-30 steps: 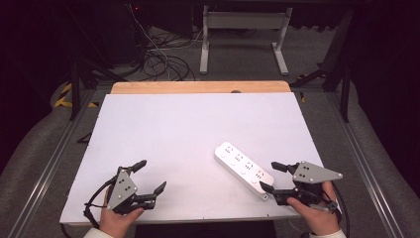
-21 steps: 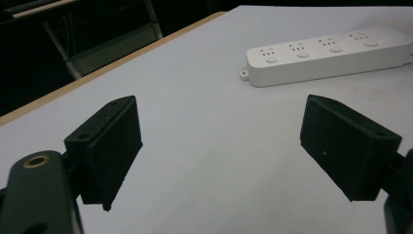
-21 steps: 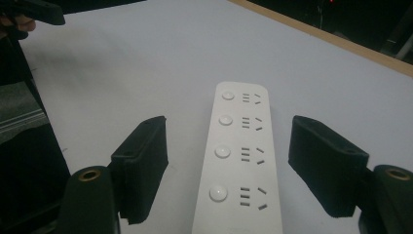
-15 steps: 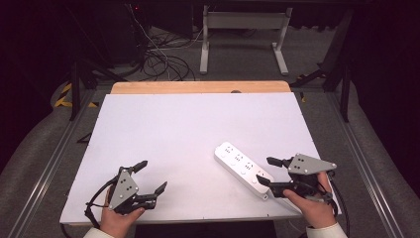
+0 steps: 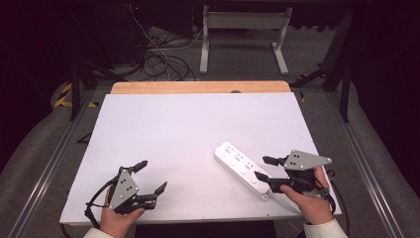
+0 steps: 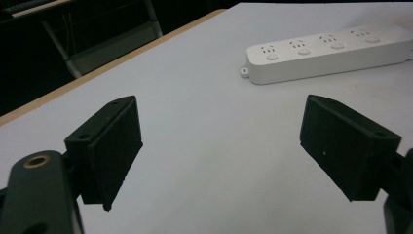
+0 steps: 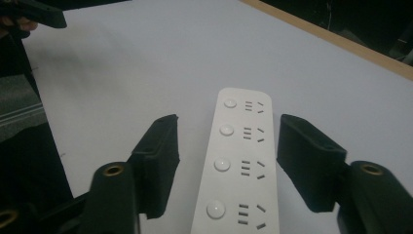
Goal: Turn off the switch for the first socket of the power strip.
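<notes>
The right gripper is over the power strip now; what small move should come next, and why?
Probably lower the right gripper a little and close it on the power strip. Its jaws stand open on either side of the strip, which lies flat on the white table, not yet gripped.

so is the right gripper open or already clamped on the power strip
Open. In the right gripper view its jaws stand apart on either side of the power strip, with bare table showing between each jaw and the strip; the right gripper hasn't closed.
</notes>
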`<state>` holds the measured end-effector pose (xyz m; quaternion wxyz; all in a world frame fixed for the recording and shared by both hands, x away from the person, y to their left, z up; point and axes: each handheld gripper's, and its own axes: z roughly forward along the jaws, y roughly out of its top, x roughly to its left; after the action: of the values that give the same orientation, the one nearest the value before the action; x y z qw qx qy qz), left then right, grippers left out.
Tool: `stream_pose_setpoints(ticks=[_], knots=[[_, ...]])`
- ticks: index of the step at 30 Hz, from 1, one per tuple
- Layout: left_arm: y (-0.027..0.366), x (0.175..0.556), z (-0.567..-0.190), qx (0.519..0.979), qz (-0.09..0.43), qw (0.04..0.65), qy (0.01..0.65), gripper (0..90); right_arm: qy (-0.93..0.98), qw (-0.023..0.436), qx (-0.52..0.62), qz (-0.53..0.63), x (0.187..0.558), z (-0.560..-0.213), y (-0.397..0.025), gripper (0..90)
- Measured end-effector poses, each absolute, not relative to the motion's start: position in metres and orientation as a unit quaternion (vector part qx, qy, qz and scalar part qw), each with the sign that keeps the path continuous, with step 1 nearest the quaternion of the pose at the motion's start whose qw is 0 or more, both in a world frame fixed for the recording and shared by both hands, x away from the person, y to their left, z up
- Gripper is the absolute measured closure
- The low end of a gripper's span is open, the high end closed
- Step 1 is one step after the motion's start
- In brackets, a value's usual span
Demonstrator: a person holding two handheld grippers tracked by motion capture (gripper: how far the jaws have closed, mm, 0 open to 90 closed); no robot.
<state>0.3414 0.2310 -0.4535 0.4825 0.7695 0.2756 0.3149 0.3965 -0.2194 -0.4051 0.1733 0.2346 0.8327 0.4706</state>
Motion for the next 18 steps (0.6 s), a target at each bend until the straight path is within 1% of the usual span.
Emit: stream_pose_setpoints(ticks=[2, 4, 5, 6, 7, 9, 10, 11, 12, 18], knots=[[0.231, 0.341, -0.454, 0.769, 0.313, 0.484, 0.278, 15.5, 0.843, 0.172, 0.232, 0.454, 0.397, -0.402, -0.219, 55.0], [0.231, 0.341, -0.453, 0.769, 0.316, 0.482, 0.276, 15.5, 0.851, 0.165, 0.227, 0.444, 0.398, -0.400, -0.218, 66.1], [0.230, 0.341, -0.454, 0.769, 0.313, 0.483, 0.278, 15.5, 0.854, 0.160, 0.226, 0.440, 0.399, -0.399, -0.218, 70.2], [0.230, 0.341, -0.454, 0.769, 0.314, 0.483, 0.278, 15.5, 0.854, 0.160, 0.226, 0.440, 0.399, -0.399, -0.218, 70.2], [0.230, 0.341, -0.454, 0.769, 0.314, 0.482, 0.278, 15.5, 0.859, 0.156, 0.225, 0.433, 0.400, -0.396, -0.217, 77.3], [0.230, 0.341, -0.454, 0.769, 0.314, 0.482, 0.278, 15.5, 0.862, 0.149, 0.224, 0.430, 0.401, -0.395, -0.216, 82.8], [0.230, 0.341, -0.454, 0.769, 0.314, 0.482, 0.278, 15.6, 0.862, 0.149, 0.224, 0.430, 0.401, -0.395, -0.216, 82.8], [0.231, 0.341, -0.454, 0.770, 0.317, 0.481, 0.276, 15.6, 0.865, 0.143, 0.226, 0.424, 0.402, -0.394, -0.215, 88.4], [0.231, 0.341, -0.454, 0.770, 0.317, 0.481, 0.276, 15.6, 0.867, 0.141, 0.227, 0.421, 0.403, -0.394, -0.214, 90.0], [0.231, 0.341, -0.453, 0.770, 0.317, 0.480, 0.276, 15.6, 0.878, 0.128, 0.233, 0.398, 0.406, -0.393, -0.210, 90.0]])
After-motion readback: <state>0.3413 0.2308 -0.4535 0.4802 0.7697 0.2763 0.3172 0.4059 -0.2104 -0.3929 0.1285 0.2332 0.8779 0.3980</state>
